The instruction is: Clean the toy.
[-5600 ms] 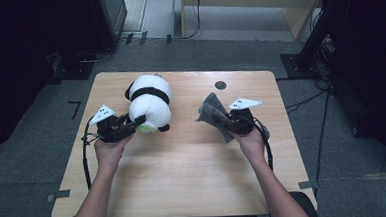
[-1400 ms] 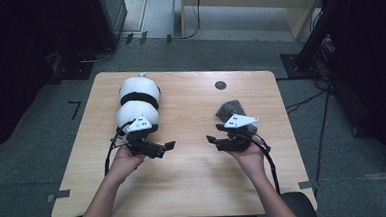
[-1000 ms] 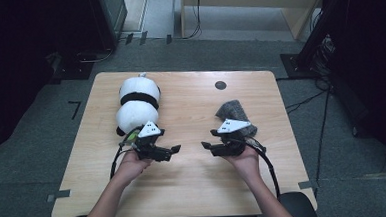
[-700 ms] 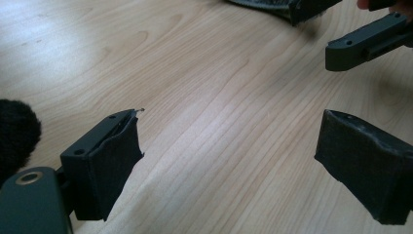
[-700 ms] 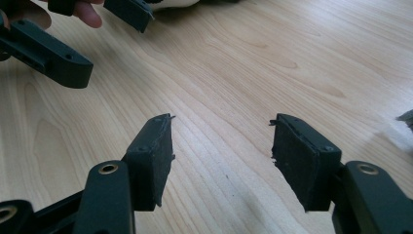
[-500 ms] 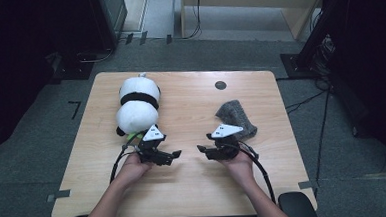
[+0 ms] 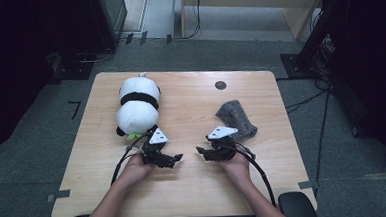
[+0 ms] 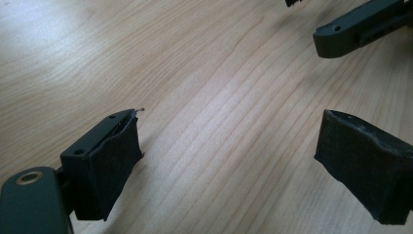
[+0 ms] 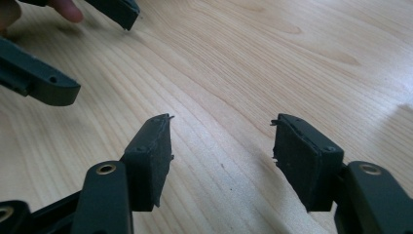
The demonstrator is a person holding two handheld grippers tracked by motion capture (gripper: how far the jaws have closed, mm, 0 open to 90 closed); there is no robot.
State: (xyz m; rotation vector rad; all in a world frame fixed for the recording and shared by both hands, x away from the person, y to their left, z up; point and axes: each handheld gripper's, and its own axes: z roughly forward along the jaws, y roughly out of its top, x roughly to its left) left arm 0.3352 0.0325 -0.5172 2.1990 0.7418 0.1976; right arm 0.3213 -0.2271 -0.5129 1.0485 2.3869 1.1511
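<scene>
In the high view, the left gripper and the right gripper sit low over the near middle of the wooden table, tips facing each other, both empty. The plush panda lies far left, the grey cloth far right, just beyond the right hand.

In the left gripper view, its jaws stand wide over bare wood.

In the right gripper view, its jaws are parted with nothing between them.

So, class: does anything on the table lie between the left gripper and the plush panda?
Nothing visible does. The left gripper points at bare wood, jaws open and empty, and the plush panda lies just beyond that hand with no object between.
</scene>
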